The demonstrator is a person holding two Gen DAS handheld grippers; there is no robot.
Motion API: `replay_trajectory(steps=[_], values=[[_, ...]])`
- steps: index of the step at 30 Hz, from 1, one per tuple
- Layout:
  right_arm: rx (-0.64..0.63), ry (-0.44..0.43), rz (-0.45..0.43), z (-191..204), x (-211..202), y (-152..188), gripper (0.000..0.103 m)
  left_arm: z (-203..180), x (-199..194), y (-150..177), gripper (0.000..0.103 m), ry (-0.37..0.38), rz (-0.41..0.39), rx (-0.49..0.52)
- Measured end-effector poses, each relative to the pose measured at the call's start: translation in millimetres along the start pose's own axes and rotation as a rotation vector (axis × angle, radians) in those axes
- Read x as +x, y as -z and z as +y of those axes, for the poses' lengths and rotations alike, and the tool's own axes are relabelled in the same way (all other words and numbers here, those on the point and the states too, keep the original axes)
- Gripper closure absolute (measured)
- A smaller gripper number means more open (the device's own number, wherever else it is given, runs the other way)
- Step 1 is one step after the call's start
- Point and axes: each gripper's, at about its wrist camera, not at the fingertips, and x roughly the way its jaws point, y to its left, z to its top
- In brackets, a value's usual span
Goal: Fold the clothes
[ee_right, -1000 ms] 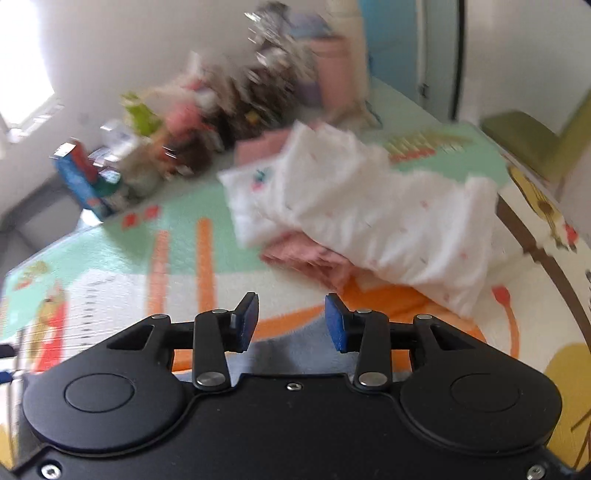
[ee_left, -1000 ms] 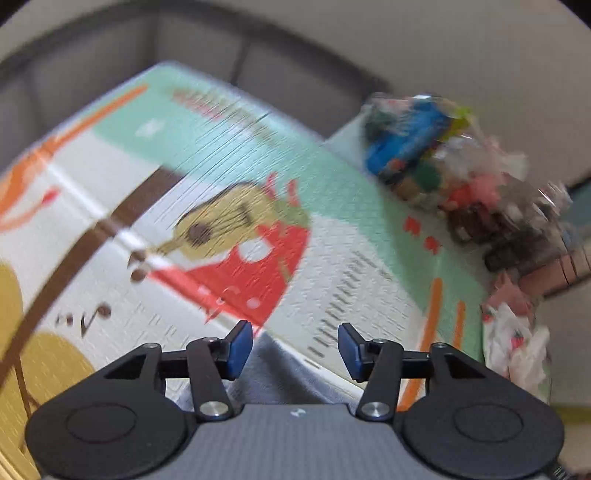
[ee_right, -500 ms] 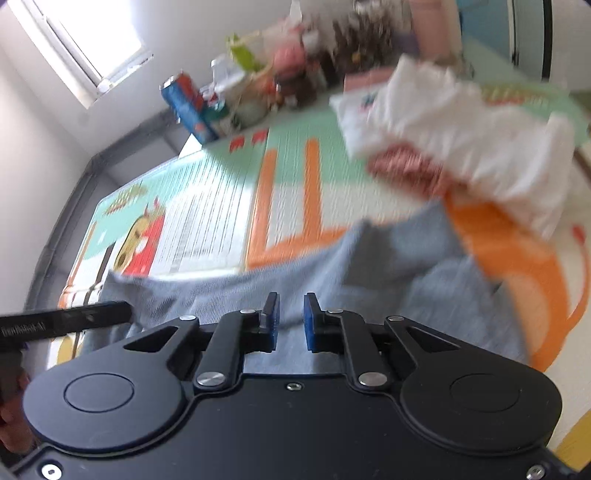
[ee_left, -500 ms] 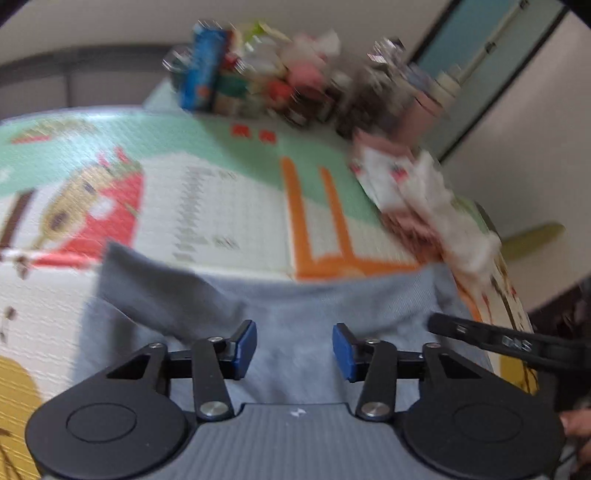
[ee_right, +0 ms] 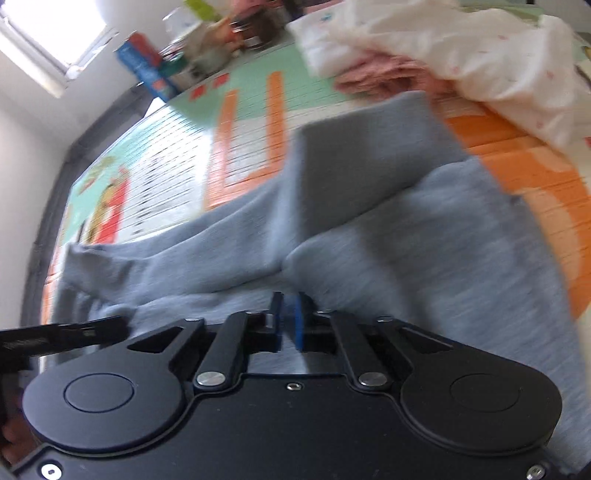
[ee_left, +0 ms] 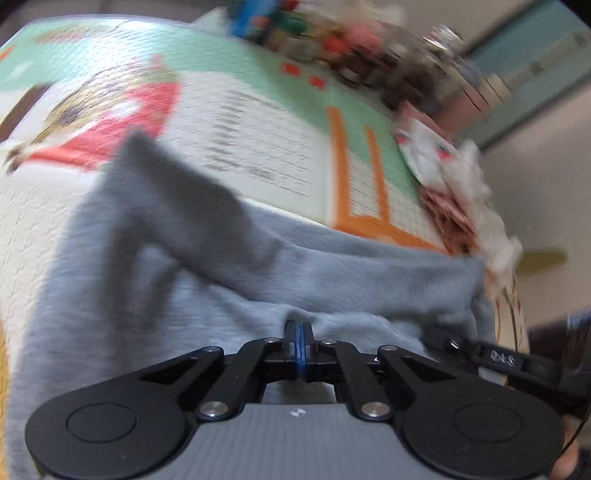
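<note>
A grey garment (ee_left: pixel 332 280) lies spread across the patterned play mat (ee_left: pixel 258 122), one sleeve folded over at the left. My left gripper (ee_left: pixel 299 332) is shut, pinching the near hem of the grey cloth. In the right wrist view the same grey garment (ee_right: pixel 424 240) fills the middle, a sleeve flap folded back on top. My right gripper (ee_right: pixel 290 314) is shut on the near edge of that cloth. The other gripper's black finger (ee_right: pixel 74 332) shows at the left edge. Both views are blurred.
A heap of white and pink clothes (ee_right: pixel 461 48) lies on the mat beyond the garment's right end. Boxes, jars and toys (ee_left: pixel 332 33) crowd the mat's far edge. A window (ee_right: pixel 44 33) is at the upper left.
Both grippers came down onto the garment's near edge. The left went from open to shut on the cloth; the right closed fully on it. The cameras swung and tilted.
</note>
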Motion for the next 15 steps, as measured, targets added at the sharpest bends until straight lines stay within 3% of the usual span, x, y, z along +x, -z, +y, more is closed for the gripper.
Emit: replay_trajectory(steps=[3,8,15], values=[[0.036,-0.006,-0.013,-16,-3,-7,0.103,25,-6,-6,0.100,-0.084,-0.014,-0.022],[0.097,-0.016,-0.036,-43,-9,-17,0.103,66,-21,-8,0.100,-0.126,-0.030,-0.108],[0.115,0.005,-0.091,-65,-45,-15,0.103,91,-45,-5,0.100,-0.162,-0.067,-0.160]])
